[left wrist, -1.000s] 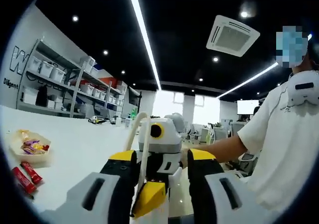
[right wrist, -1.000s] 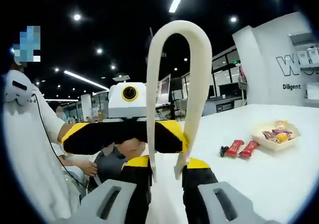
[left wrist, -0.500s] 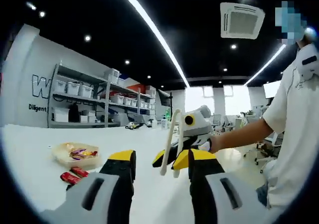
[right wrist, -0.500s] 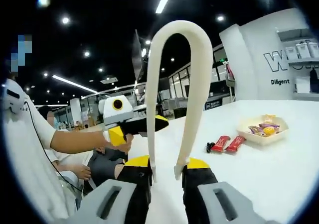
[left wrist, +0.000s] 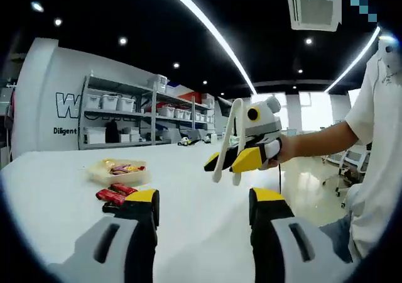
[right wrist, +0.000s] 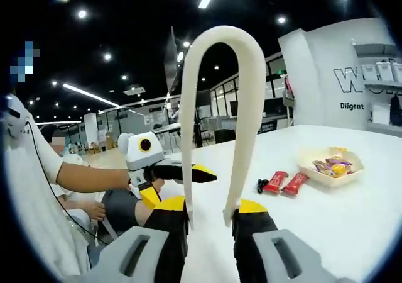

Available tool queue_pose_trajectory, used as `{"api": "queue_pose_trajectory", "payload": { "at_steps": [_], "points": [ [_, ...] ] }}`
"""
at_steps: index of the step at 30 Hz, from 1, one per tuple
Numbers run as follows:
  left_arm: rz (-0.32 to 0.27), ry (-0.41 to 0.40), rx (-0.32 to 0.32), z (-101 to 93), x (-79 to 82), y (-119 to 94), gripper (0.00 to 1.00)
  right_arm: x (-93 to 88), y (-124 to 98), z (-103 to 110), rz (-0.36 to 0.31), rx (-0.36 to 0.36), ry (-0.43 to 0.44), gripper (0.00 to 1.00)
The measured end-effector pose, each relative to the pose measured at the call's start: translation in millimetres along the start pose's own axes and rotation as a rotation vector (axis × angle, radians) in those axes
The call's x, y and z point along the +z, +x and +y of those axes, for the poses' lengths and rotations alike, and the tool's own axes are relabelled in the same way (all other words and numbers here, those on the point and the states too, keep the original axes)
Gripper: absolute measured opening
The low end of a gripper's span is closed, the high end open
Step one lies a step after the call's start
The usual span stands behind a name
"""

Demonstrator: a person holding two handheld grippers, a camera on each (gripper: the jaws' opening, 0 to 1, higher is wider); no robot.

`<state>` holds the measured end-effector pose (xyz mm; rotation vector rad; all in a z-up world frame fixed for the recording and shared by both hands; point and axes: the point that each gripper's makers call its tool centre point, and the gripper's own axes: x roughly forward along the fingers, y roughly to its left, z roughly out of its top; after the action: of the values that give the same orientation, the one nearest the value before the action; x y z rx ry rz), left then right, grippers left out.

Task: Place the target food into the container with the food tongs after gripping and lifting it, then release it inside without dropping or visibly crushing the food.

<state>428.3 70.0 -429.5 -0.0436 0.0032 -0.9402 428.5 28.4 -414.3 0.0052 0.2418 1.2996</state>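
Right gripper clamped on cream food tongs, left gripper apart and empty; two red wrapped bars, probably light, stiff and slippery, lie just beside the container: grip mid-length.

Tongs held up over the white bench

The right hand-held gripper clamped the two ends of the cream food tongs, loop upward. The left hand-held gripper hung beyond. Two red bars lay just beside a tray of sweets on the bench.
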Motion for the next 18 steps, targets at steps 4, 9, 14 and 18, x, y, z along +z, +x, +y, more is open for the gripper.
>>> {"api": "queue_pose_trajectory", "payload": {
  "at_steps": [4, 9, 14, 18],
  "points": [
    [0.016, 0.009, 0.014, 7.1, -4.1, -1, 0.62, 1.7, 7, -3, 0.023, -0.007, 0.037, 0.19],
    [0.013, 0.055, 0.05, 18.2, -4.6, -6, 0.63, 11.1, 17, -17, 0.031, -0.057, 0.04, 0.2],
    [-0.017, 0.041, 0.095, 33.1, -0.8, -15, 0.65, 22.2, 33, -29, 0.049, -0.098, 0.013, 0.2],
    [-0.032, -0.005, 0.122, 41.4, -3.3, -17, 0.69, 26.8, 49, -43, 0.061, -0.137, 0.02, 0.2]
  ]
}}
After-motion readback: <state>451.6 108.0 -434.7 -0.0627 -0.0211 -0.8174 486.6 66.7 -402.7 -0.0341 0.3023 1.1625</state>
